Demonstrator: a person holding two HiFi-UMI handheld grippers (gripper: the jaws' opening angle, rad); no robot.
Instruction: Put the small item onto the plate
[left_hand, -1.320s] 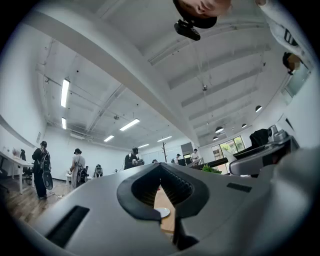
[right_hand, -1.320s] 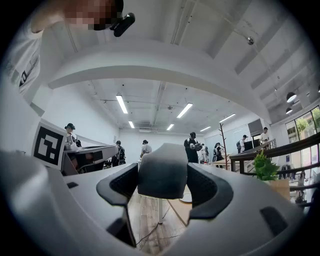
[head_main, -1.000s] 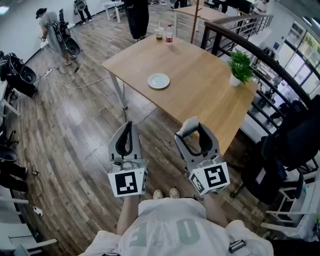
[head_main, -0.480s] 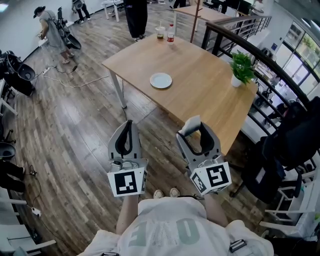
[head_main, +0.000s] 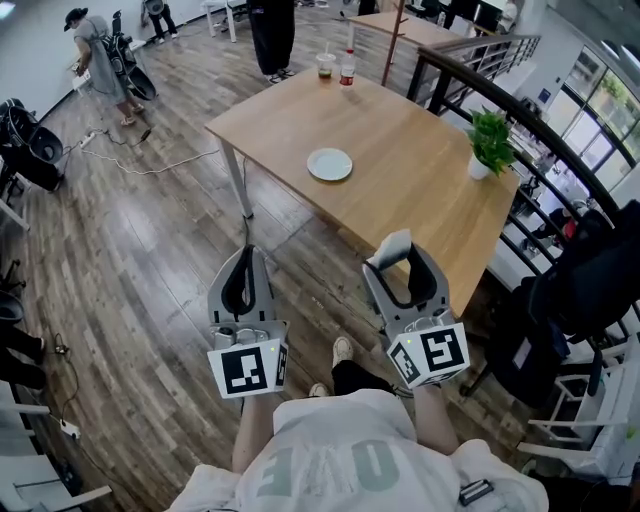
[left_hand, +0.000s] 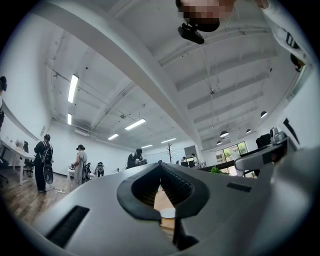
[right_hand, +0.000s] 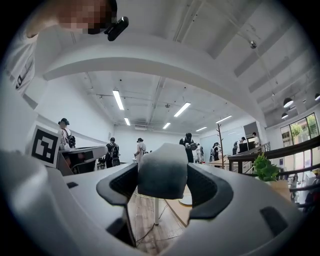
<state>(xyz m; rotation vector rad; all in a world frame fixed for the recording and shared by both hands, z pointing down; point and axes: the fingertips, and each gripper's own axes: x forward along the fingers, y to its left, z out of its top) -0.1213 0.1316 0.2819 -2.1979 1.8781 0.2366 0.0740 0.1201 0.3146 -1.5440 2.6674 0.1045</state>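
Observation:
A small white plate (head_main: 330, 164) lies on the wooden table (head_main: 400, 190) ahead of me, and shows small between the jaws in the left gripper view (left_hand: 168, 213) and the right gripper view (right_hand: 186, 200). My right gripper (head_main: 393, 260) is shut on a small grey-white soft item (head_main: 390, 246), held at the fingertips (right_hand: 162, 170) short of the table's near edge. My left gripper (head_main: 246, 258) hangs over the wooden floor left of it, jaws shut with nothing between them (left_hand: 160, 165). Both grippers are well short of the plate.
A potted plant (head_main: 492, 142) stands at the table's right edge. A cup (head_main: 325, 65) and a bottle (head_main: 348, 67) stand at its far end. A dark railing (head_main: 520, 110) runs along the right, with a black chair (head_main: 590, 280) behind it. People stand at the back; a cable (head_main: 150, 165) lies on the floor.
The person has stepped forward: a shoe now shows between the grippers. Both grippers sit slightly lower and further right in the view. The right jaws still hold the item.

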